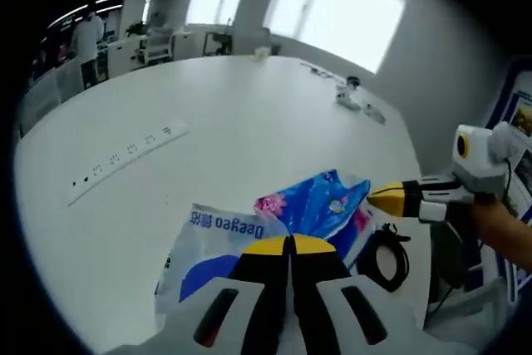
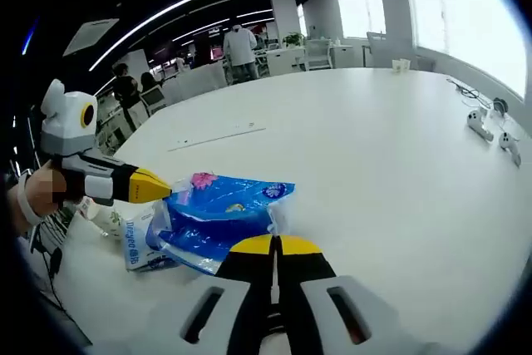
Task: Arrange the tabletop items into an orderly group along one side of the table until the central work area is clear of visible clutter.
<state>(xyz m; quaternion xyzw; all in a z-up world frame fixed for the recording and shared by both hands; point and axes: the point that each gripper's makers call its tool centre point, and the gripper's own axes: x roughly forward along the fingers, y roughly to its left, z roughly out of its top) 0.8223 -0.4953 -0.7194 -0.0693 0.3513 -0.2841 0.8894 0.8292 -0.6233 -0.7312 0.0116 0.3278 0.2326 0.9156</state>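
A blue plastic packet (image 1: 320, 205) (image 2: 220, 214) with pink flowers lies near the table's edge, partly on a white and blue packet (image 1: 208, 243) (image 2: 137, 243) printed "Deeyeo". My left gripper (image 1: 291, 244) (image 2: 158, 187) has its jaws together, and its yellow tips touch the blue packet's flowered end. My right gripper (image 2: 274, 244) (image 1: 384, 199) is also shut, its tips at the packet's opposite corner. I cannot tell whether either one pinches the film. A hand holds each gripper.
A coiled black cable (image 1: 384, 257) lies beside the packets at the table's edge. A flat white power strip (image 1: 125, 155) (image 2: 218, 136) sits mid-table. Small white devices (image 1: 353, 97) (image 2: 490, 126) lie at the far side. People (image 2: 241, 43) stand among desks beyond.
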